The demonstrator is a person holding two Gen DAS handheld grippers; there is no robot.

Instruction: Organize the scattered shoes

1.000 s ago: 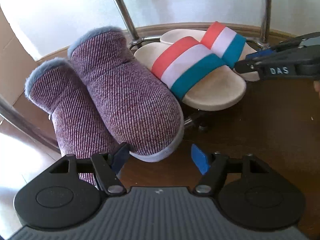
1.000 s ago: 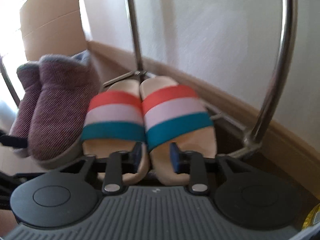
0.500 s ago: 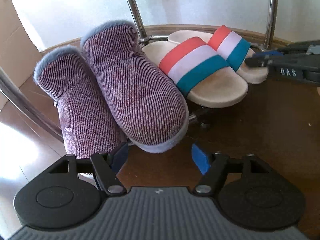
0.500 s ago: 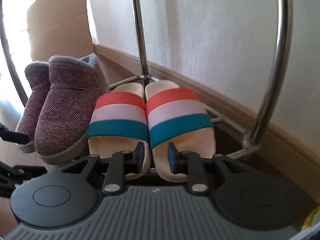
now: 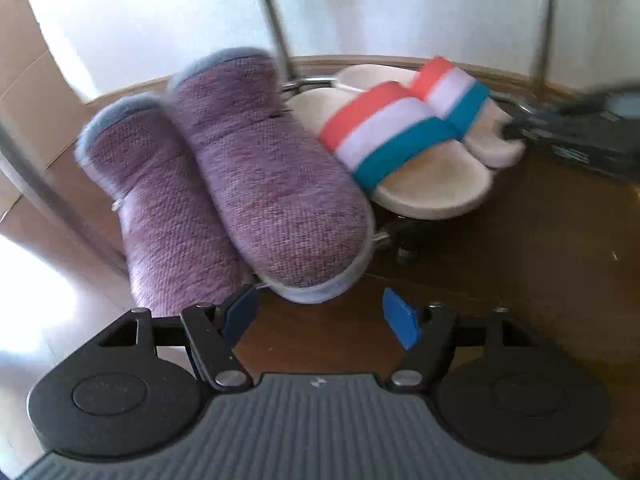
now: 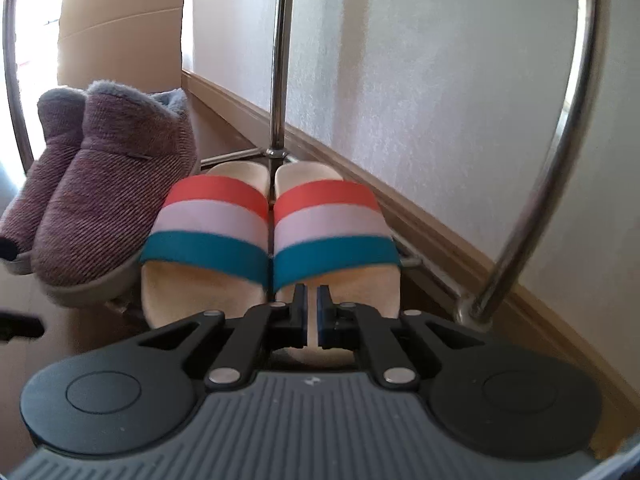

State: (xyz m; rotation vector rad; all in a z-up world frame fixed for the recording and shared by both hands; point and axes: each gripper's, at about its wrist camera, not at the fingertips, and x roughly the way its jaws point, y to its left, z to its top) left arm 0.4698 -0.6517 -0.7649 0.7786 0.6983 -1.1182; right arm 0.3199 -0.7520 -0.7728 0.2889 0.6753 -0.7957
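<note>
Jaws of the right gripper (image 6: 309,300) are closed with nothing between them, just near of the striped slides (image 6: 276,224). Left gripper (image 5: 320,312) jaws stand wide and empty, near the purple slippers (image 5: 224,184), which sit left of the slides on the metal rack (image 6: 276,80).

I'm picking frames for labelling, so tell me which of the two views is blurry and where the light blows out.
Left wrist view: motion-smeared throughout, the purple slippers and striped slides soft-edged; the floor at lower left glares white. Right wrist view: much sharper, stripes on the slides crisp; the window area at upper left is overexposed. Both show fisheye bending of the metal rack tubes.
</note>
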